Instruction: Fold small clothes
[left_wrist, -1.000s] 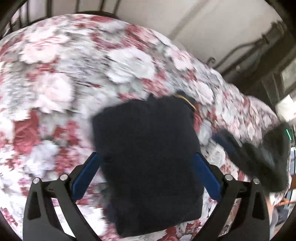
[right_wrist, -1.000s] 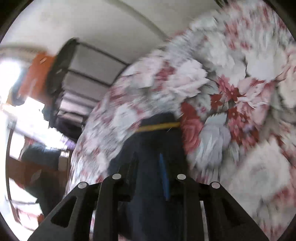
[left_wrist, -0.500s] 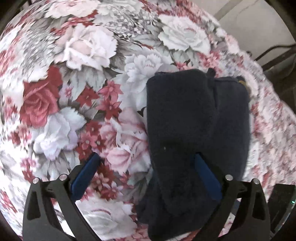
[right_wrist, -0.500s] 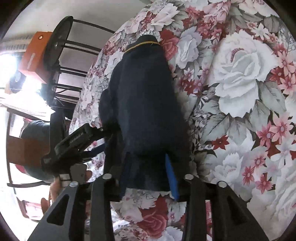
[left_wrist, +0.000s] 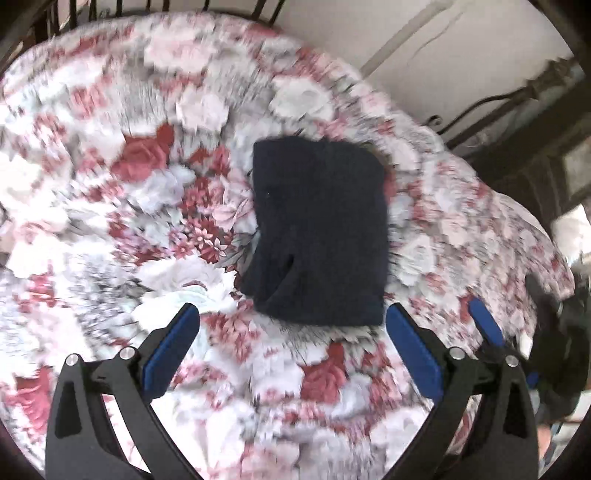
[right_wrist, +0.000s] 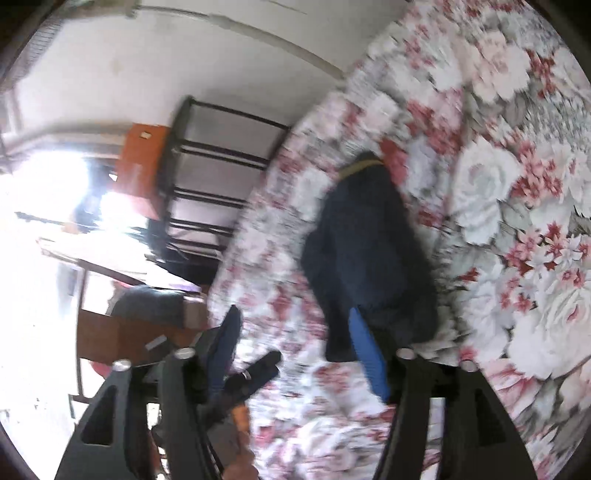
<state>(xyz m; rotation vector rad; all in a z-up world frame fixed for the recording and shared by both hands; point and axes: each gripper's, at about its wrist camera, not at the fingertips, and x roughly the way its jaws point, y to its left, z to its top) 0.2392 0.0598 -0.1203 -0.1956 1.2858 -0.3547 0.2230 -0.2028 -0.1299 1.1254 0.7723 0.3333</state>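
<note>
1. The left hand-held gripper (left_wrist: 291, 343) has its jaws wide apart with nothing between them. A moment ago the dark blue folded cloth (left_wrist: 321, 236) sat between its blue pads; now it lies alone just past them.
2. The right hand-held gripper (right_wrist: 299, 350) is opening its jaws. Half a second ago they squeezed the cloth's near end; now its right blue pad (right_wrist: 365, 354) only sits by the cloth's edge.
3. So the cloth looks let go, and this fold seems done.
4. Both grippers have pulled back and tip down toward the flowery bed cover (left_wrist: 110, 206), where the cloth rests flat.
</note>
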